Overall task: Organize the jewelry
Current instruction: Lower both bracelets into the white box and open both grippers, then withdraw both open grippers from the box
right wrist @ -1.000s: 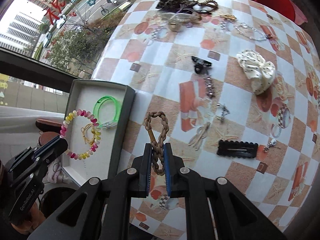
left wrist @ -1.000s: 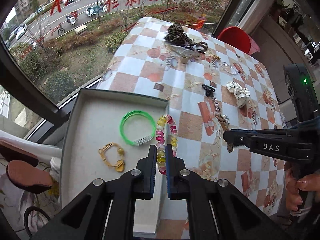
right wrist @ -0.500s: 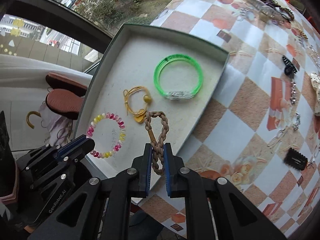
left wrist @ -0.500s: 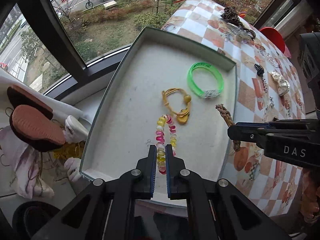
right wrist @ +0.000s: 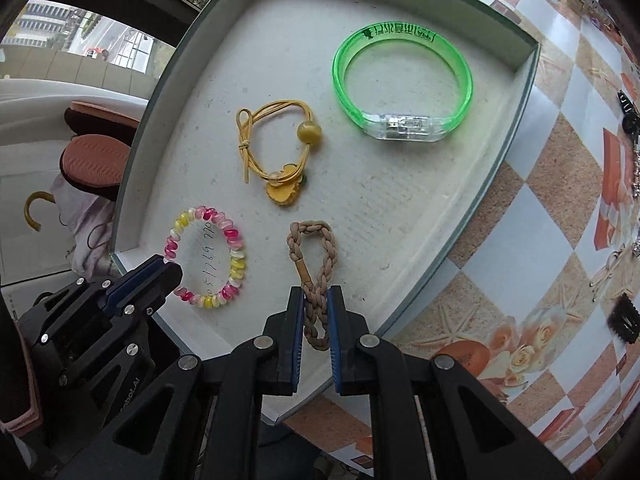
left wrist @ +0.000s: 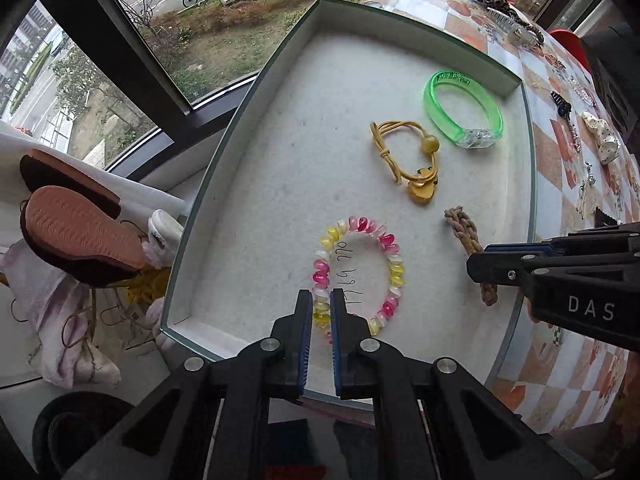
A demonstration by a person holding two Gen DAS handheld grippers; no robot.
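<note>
A shallow grey-rimmed tray [left wrist: 256, 92] [right wrist: 516, 132] with a white liner holds a green bangle [left wrist: 460, 110] [right wrist: 400, 80] and a yellow cord hair tie [left wrist: 412, 160] [right wrist: 276, 148]. My left gripper [left wrist: 321, 308] [right wrist: 168, 276] is shut on a pink, yellow and white coil bracelet [left wrist: 392, 264] [right wrist: 236, 256], which lies on the liner near the tray's front. My right gripper [right wrist: 315, 304] [left wrist: 480, 268] is shut on a tan braided loop [right wrist: 316, 248] [left wrist: 464, 228], low over the liner just right of the bracelet.
The checkered tablecloth [right wrist: 560, 240] to the right carries a black hair clip [right wrist: 624, 320], a spotted white bow [left wrist: 600, 136] and more jewelry further back. Left of the tray are the window ledge, slippers [left wrist: 76, 228] and cloth.
Both grippers have moved left from over the table to low over the tray, carrying their pieces. The coil bracelet now rests on the liner, the braided loop beside it.
</note>
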